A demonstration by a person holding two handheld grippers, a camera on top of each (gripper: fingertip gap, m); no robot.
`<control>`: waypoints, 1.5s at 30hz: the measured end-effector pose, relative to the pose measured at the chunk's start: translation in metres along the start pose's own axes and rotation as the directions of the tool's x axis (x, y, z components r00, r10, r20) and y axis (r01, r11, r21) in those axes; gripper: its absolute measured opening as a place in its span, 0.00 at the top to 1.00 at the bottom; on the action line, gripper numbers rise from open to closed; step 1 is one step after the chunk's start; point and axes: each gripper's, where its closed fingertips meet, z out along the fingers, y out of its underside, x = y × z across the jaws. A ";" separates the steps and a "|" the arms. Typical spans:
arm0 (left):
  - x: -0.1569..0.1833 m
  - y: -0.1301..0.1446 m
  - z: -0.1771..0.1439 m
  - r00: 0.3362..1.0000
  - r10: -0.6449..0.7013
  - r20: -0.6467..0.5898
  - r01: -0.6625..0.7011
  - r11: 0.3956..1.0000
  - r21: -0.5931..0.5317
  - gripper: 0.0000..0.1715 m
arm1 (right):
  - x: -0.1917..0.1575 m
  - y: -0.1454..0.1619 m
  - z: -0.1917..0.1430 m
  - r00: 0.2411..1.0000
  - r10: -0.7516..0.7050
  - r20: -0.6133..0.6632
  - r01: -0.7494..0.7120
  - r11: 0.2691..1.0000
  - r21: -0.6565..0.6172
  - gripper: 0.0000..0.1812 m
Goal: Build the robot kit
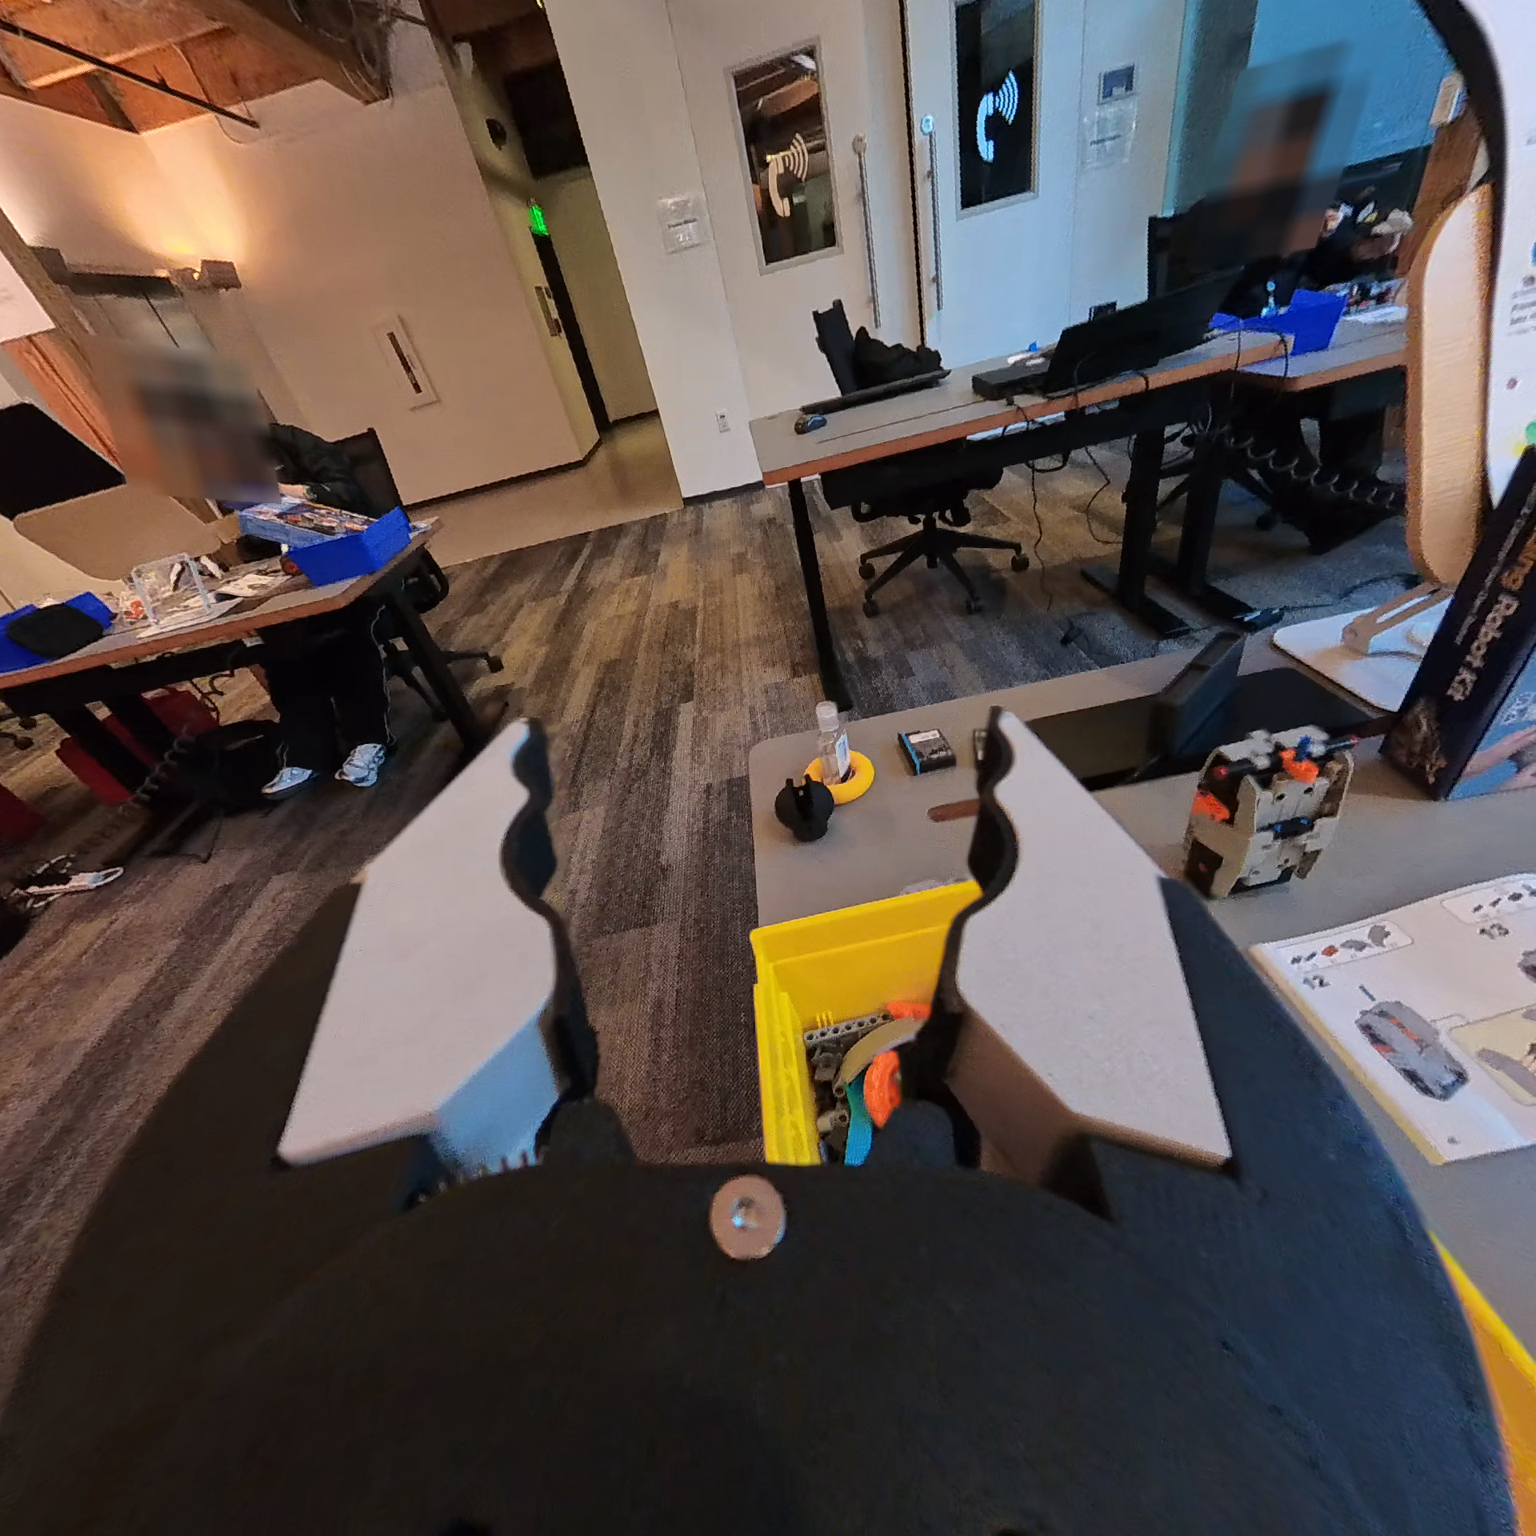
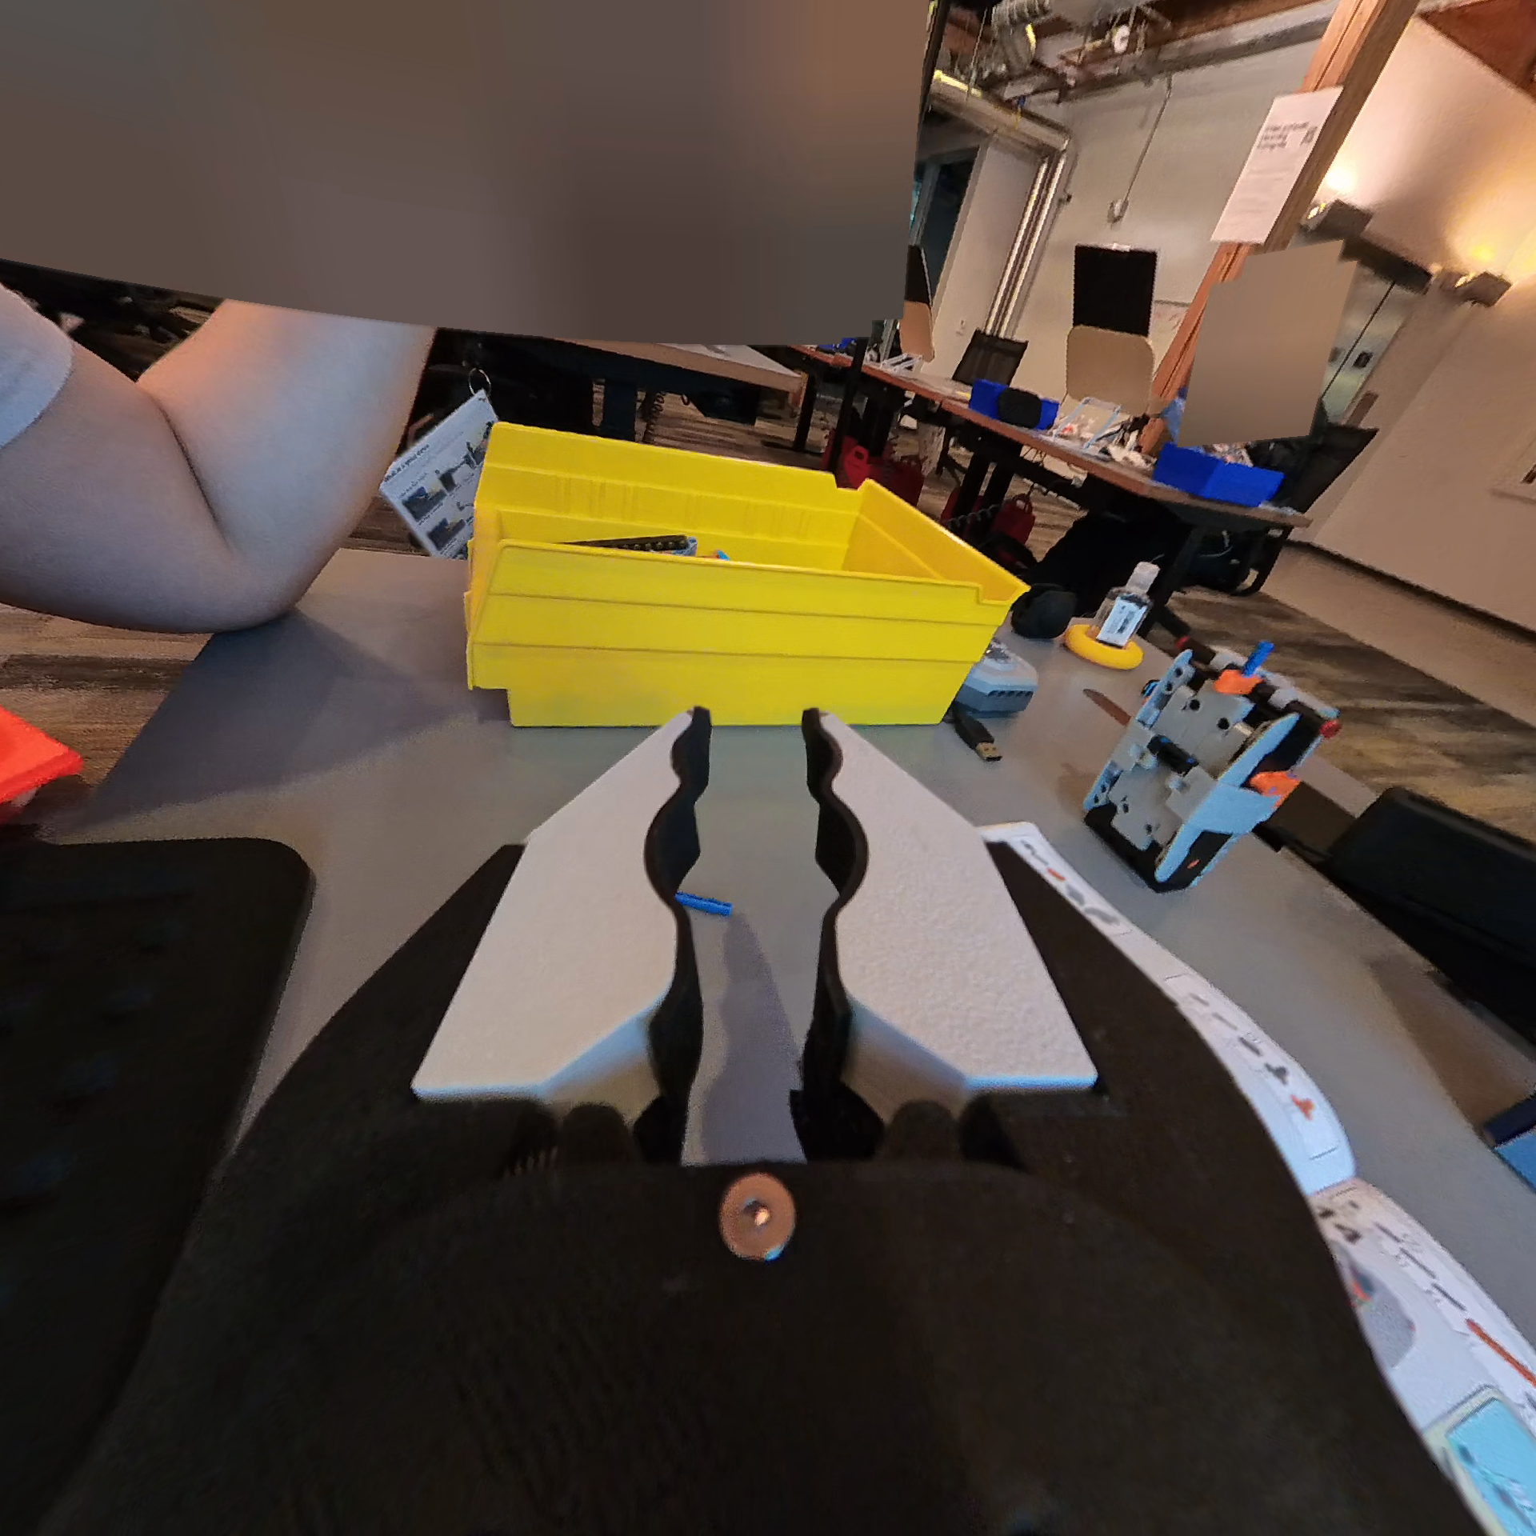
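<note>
Right gripper (image 2: 755, 723): jaws at a narrow gap, nothing gripped. We see a small blue pin (image 2: 703, 904) on the grey table (image 2: 349, 765) between the fingers, close to the left finger's inner edge, about halfway along; whether it touches that finger we cannot tell.

Yellow bin (image 2: 715, 657) at 12 o'clock, just past the fingertips. From this low angle only a dark perforated beam and a blue bit show inside.

Left gripper (image 1: 765, 748): jaws spread wide, empty, hanging over the table edge with floor under the left finger. Yellow bin (image 1: 831, 956) sits under the right finger at 5 o'clock; here we look down into it: grey beams, an orange wheel-like part, a blue-green strip.

Brick model (image 2: 1197, 781) at 2 o'clock from the right gripper, standing on the table. Open instruction booklet (image 1: 1413, 1014) at 4 o'clock from the left gripper.

Left view only: small bottle standing in a yellow ring (image 1: 841, 775), black knob (image 1: 803, 808) beside it.

Right view only: a person's bare arm (image 2: 191, 490) at 10 o'clock, resting on the table.
</note>
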 end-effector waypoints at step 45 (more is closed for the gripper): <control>-0.029 0.078 -0.033 0.995 -0.103 -0.006 0.091 0.907 -0.412 0.68 | -0.060 -0.009 0.216 0.403 -0.135 0.905 0.687 0.698 -0.202 0.87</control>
